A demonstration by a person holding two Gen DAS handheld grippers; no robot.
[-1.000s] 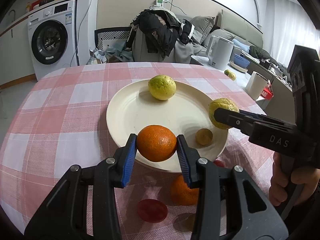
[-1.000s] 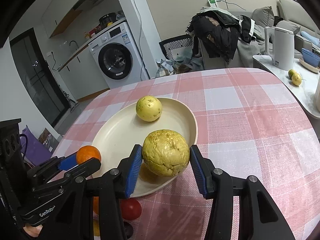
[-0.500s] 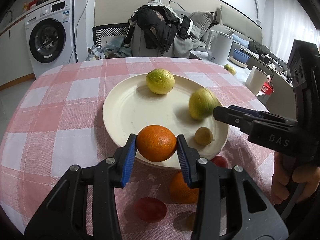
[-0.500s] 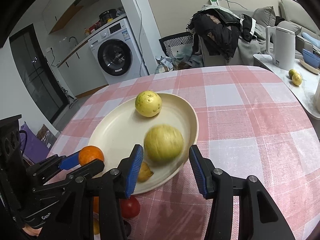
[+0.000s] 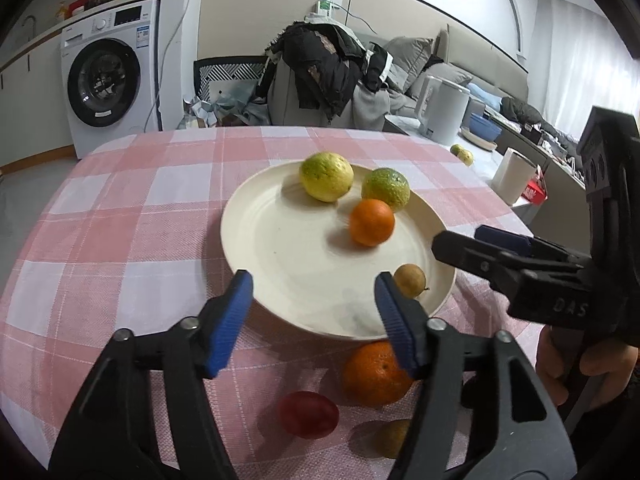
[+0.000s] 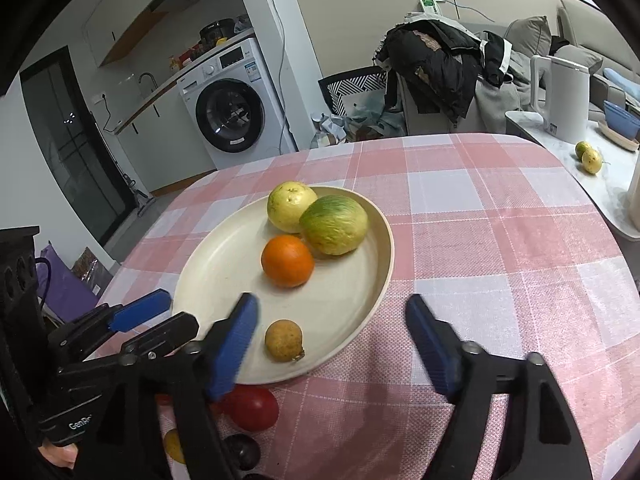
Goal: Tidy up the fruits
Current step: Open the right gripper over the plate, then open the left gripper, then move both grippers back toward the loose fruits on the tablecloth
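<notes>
Left wrist: both claws gape wide at plate (image 5: 248, 248) rim.

Orange (image 6: 287, 261) on cream plate (image 6: 352, 308) beside two green-yellow fruits (image 6: 334, 230)

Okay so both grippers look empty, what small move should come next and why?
Probably lower the left gripper onto the orange on the tablecloth just short of the plate. Both grippers are open and empty, four fruits already sit on the plate, and that orange, beside the red fruit, is nearest its fingers.
</notes>
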